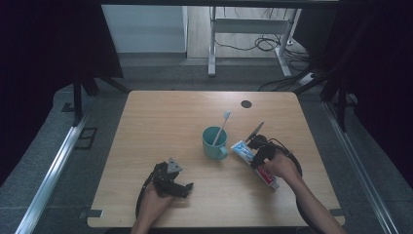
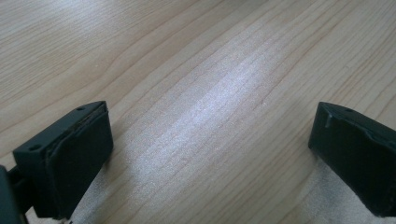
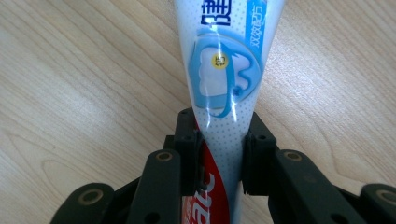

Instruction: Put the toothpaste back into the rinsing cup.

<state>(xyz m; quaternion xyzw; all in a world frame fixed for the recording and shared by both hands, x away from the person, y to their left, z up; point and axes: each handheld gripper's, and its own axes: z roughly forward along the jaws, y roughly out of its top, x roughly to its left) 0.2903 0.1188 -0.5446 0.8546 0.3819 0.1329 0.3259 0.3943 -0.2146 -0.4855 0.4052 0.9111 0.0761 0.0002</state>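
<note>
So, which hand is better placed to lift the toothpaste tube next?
The right. The right gripper already has its fingers shut on the toothpaste tube, beside the teal mug. The left gripper rests open on bare table, away from it.

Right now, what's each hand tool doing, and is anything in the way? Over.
Left gripper open, low over bare table. Right gripper shut on toothpaste tube. Teal cup with toothbrush sits close beside tube.
</note>
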